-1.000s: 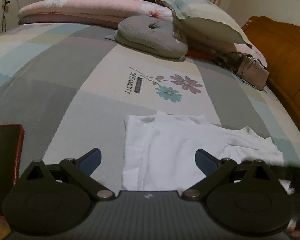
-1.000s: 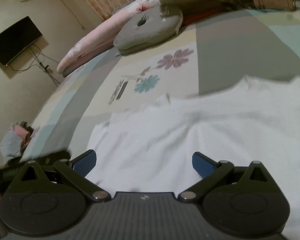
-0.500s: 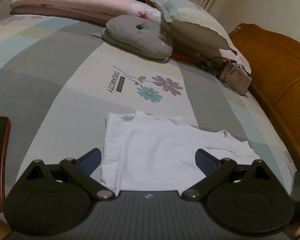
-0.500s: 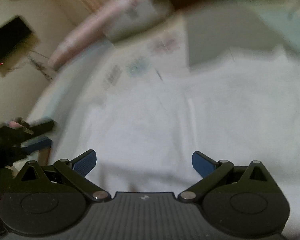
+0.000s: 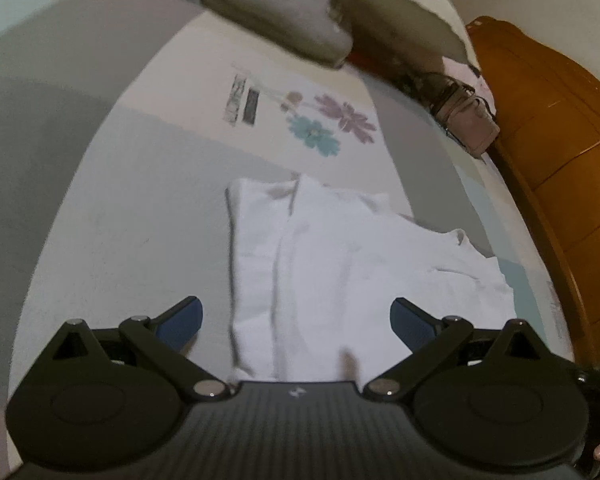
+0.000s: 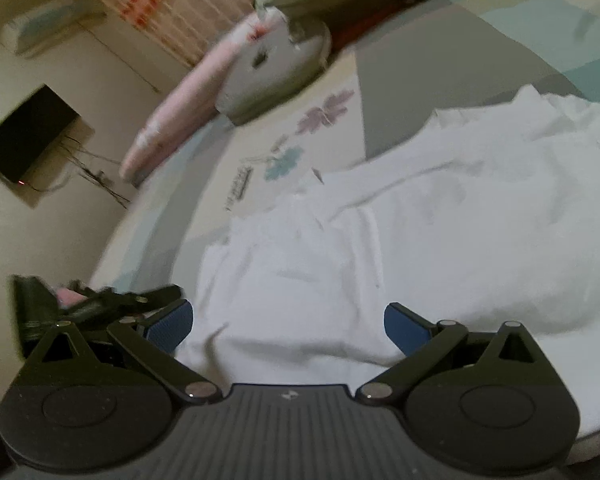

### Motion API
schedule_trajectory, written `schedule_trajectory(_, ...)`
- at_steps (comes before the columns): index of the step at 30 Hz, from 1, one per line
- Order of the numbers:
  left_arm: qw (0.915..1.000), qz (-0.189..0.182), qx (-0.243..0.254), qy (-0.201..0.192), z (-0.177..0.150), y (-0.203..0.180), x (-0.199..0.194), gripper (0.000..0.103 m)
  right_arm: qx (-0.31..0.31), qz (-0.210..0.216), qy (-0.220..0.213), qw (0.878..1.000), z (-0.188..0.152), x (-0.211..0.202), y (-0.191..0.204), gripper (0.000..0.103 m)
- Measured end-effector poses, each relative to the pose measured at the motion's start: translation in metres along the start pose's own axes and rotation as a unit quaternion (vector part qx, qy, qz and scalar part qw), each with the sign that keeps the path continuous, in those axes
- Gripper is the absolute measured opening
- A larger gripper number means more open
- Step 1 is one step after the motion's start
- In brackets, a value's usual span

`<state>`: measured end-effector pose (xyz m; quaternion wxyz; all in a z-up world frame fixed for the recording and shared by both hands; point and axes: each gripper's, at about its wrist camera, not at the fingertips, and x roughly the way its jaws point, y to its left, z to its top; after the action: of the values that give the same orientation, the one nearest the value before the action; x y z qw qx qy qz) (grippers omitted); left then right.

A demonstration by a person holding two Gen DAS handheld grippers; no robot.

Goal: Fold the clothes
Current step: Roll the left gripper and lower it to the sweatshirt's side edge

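Right now your white shirt [image 5: 340, 264] lies spread flat on the bed [image 5: 112, 216], its left side folded in as a long strip, a rumpled sleeve trailing off to the right. Your left tongs [image 5: 296, 318] hang just above its near edge, jaws wide apart and empty. Your right tongs [image 6: 288, 322] hover over the near part of the cloth, equally spread, gripping nothing. Farther off sit a grey cushion [image 5: 276, 8] and a handbag [image 5: 464, 116] by the wooden bed frame [image 5: 552, 128]
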<state>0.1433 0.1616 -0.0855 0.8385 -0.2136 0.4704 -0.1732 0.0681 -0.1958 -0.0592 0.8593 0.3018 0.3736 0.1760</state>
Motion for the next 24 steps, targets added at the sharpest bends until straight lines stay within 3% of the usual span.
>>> schedule_trajectory(7, 0.9929, -0.1, -0.051, 0.038, 0.017, 0.021, 0.025, 0.099, 0.011, 0.013, -0.012, 1.0, 0.003, -0.005, -0.005, 0.103)
schedule_trajectory(14, 0.9895, -0.132, -0.039, 0.044, 0.045, 0.022, 0.048, 0.098, 0.004, 0.012, -0.019, 1.0, 0.008, -0.004, 0.0, 0.103)
schedule_trajectory(24, 0.9727, -0.203, -0.05, 0.101, 0.015, 0.033, 0.034, 0.099, -0.003, 0.014, -0.006, 1.0, 0.003, -0.006, 0.002, 0.103)
